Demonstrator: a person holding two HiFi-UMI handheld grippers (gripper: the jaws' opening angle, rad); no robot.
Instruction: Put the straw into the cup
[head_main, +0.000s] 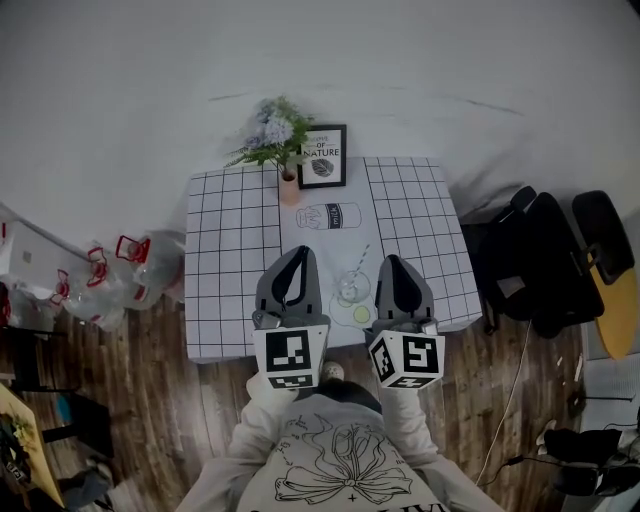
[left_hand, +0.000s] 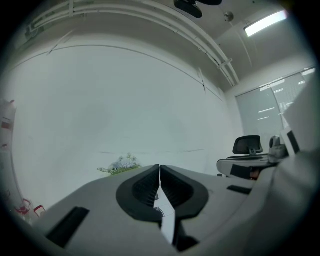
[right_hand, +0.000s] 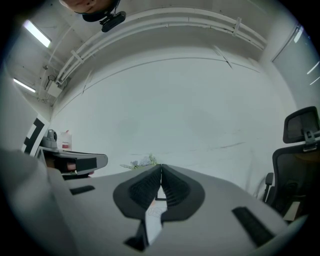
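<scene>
A clear glass cup (head_main: 352, 287) stands on the grid-pattern table (head_main: 232, 250) near its front edge, between my two grippers. A thin pale straw (head_main: 362, 256) slants away from the cup's far rim; whether it sits in the cup or lies behind it I cannot tell. My left gripper (head_main: 299, 252) is to the left of the cup, and its jaws are shut with nothing in them (left_hand: 159, 167). Just right of the cup, my right gripper (head_main: 391, 262) is also shut and empty (right_hand: 161, 166). Both gripper views look over the table at the white wall.
A vase of flowers (head_main: 280, 145) and a framed print (head_main: 323, 157) stand at the table's far edge, with a can-shaped print (head_main: 327, 216) before them. A round yellowish disc (head_main: 362, 314) lies by the cup. Black chairs (head_main: 545, 260) stand at the right, plastic jugs (head_main: 130, 265) at the left.
</scene>
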